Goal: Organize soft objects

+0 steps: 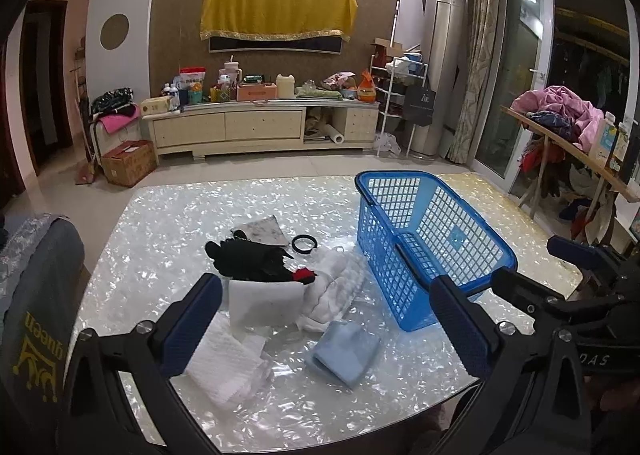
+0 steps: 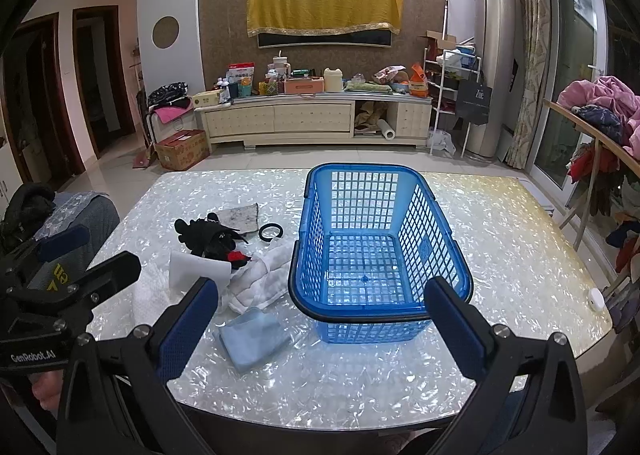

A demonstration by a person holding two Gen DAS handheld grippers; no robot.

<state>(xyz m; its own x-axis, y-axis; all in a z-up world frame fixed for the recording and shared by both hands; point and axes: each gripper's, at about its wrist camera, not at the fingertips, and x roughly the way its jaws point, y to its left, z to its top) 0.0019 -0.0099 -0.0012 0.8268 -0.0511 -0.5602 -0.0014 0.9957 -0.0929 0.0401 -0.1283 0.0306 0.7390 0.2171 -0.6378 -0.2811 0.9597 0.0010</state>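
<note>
A blue plastic basket (image 1: 424, 239) (image 2: 376, 247) stands empty on the shiny table (image 1: 168, 223) (image 2: 500, 255). Left of it lie soft things: a light blue folded cloth (image 1: 345, 351) (image 2: 253, 337), a white towel (image 1: 340, 287) (image 2: 262, 275), a white sponge block (image 1: 262, 301) (image 2: 198, 269), a white textured cloth (image 1: 230, 369), a black plush toy with red (image 1: 252, 259) (image 2: 214, 239) and a grey cloth (image 1: 262, 229) (image 2: 240, 217). My left gripper (image 1: 324, 329) is open above the cloths. My right gripper (image 2: 322, 329) is open before the basket's near edge. Both are empty.
A black ring (image 1: 305, 243) (image 2: 271, 231) lies beside the toy. A grey chair back (image 1: 40, 295) (image 2: 76, 239) stands at the table's left edge. A white round thing (image 2: 596, 299) sits at the table's right edge. A TV cabinet (image 2: 312, 119) is beyond.
</note>
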